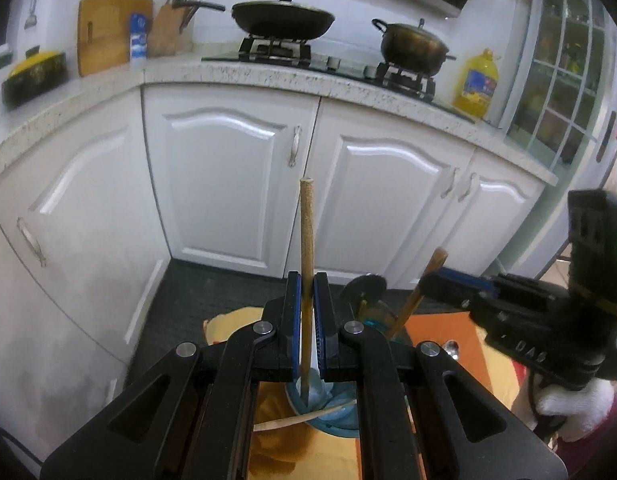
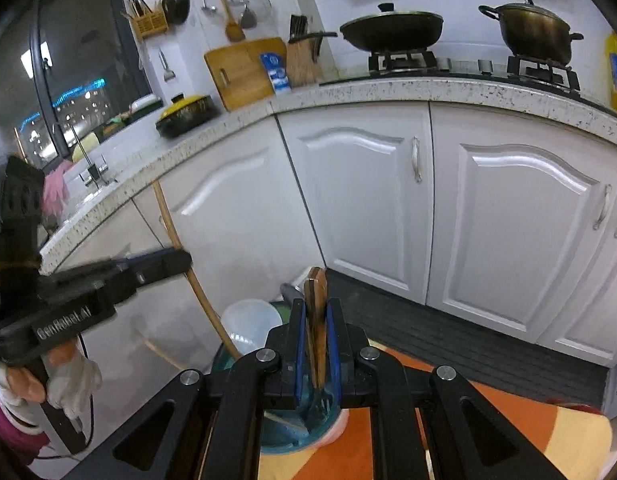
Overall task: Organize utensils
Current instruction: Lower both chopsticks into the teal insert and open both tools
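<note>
I have the left gripper (image 1: pixel 307 312) clamped on a stick (image 1: pixel 307 240), the right gripper (image 2: pixel 316 344) on a fork (image 2: pixel 315 320), both over the holder (image 2: pixel 292 436); neither dropped yet.

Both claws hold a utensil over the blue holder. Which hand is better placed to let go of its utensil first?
Probably the right. The right claw holds a wooden-handled fork whose tines are already inside the blue holder. The left claw holds a stick whose lower tip looks just at the rim.
</note>
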`<state>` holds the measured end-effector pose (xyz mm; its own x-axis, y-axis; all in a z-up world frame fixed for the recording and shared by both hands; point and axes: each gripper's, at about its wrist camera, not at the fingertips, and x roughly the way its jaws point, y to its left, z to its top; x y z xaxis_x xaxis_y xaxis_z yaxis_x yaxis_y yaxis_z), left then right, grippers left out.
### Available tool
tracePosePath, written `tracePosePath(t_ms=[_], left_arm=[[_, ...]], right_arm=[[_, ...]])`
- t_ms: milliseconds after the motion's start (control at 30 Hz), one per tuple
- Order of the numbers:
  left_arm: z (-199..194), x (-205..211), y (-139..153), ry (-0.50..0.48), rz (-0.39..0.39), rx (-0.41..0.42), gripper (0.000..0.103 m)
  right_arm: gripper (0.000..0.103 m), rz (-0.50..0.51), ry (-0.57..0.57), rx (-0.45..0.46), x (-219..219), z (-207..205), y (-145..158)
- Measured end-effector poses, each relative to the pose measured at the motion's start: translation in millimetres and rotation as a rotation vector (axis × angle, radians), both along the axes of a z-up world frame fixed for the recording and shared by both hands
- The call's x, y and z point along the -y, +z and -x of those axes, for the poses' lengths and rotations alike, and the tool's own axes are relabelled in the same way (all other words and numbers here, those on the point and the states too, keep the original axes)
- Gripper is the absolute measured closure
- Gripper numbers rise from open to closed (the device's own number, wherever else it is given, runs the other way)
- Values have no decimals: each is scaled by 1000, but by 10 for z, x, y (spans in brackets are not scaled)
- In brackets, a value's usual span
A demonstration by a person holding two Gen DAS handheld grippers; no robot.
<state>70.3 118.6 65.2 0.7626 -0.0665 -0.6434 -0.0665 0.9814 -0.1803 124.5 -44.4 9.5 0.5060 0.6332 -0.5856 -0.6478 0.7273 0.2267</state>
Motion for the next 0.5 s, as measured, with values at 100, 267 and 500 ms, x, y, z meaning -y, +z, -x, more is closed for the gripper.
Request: tracePosePath(t_ms=[100,267,500], left_arm=[[-5,-31,-25,13,22,-10,99],[28,-28,-12,20,33,-11,81],[125,9,42,12,52,0,63]], right_arm=[[94,-7,-4,-16,9,-57,-14],[71,-41,-10,-18,67,-23,4],[71,-63,-13,-42,168,87,0]])
